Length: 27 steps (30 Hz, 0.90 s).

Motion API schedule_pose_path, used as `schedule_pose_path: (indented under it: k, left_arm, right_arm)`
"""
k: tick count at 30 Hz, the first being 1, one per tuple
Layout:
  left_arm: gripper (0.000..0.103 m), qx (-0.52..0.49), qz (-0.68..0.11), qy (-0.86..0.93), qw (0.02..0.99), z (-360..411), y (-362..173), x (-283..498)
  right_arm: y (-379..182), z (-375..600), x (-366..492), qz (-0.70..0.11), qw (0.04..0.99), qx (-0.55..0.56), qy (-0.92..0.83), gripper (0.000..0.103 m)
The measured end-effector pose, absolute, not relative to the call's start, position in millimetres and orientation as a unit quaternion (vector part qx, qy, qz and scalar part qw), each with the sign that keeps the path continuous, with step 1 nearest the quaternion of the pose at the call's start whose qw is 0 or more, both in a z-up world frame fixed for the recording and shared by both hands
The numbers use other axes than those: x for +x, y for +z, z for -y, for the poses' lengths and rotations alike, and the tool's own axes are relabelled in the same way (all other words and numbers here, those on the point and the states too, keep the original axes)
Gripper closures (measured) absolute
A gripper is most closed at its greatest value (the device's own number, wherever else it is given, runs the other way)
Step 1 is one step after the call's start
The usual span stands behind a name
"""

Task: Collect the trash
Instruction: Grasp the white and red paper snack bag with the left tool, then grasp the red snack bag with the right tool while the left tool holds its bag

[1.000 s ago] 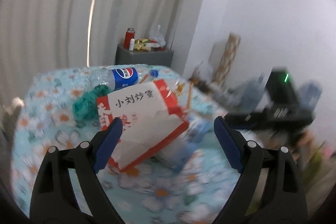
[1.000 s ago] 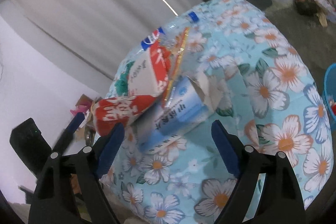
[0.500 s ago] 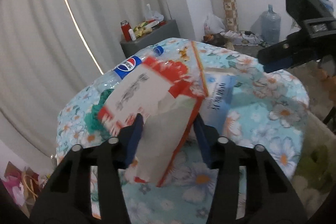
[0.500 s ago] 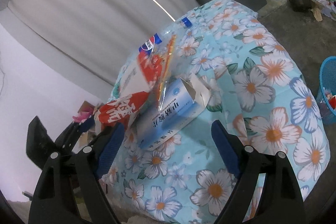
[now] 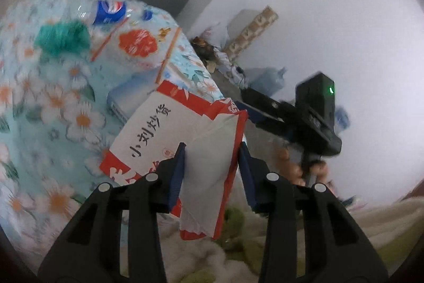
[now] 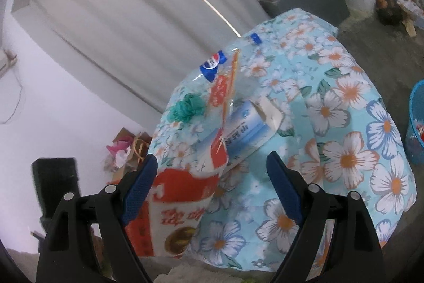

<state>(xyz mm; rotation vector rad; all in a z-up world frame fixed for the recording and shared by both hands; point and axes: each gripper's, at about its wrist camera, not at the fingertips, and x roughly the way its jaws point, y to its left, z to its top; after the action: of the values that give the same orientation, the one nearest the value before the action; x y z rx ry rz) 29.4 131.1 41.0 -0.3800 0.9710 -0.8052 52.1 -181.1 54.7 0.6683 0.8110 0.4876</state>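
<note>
The left claw (image 5: 210, 171) is pinching the paper bag (image 5: 185, 150) clear of the worktop (image 5: 53, 97); this thin paper is risking slippage. The right claw (image 6: 212, 190) is gaping, gripping nothing.

A table draped in a turquoise floral cloth (image 6: 344, 123) carries the litter. On it lie a blue-labelled plastic bottle (image 6: 212, 65) at twelve o'clock, a green crumpled wad (image 6: 186, 112) at ten o'clock, a clear wrapper with a red print (image 6: 222, 89) at centre, and a pale blue carton (image 6: 243, 131) at five o'clock.
</note>
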Motion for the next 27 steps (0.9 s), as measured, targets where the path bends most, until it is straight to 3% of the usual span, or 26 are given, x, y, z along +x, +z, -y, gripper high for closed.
schedule_pose_path:
  k: [11, 18, 22, 27]
  left_arm:
    - [0.066, -0.308, -0.505, -0.346, 0.728, -138, -44, 76]
    - [0.051, -0.225, -0.473, -0.297, 0.798, -130, -41, 80]
    - [0.043, -0.135, -0.425, -0.27, 0.854, -117, -26, 71]
    - [0.041, -0.061, -0.374, -0.231, 0.896, -112, -8, 64]
  right_arm:
    - [44, 173, 44, -0.397, 0.823, 0.312, 0.259, 0.063]
    - [21, 156, 48, -0.424, 0.8, 0.314, 0.286, 0.083]
    - [13, 143, 52, -0.439, 0.8, 0.293, 0.287, 0.084]
    - [0, 133, 63, -0.466, 0.795, 0.278, 0.27, 0.088]
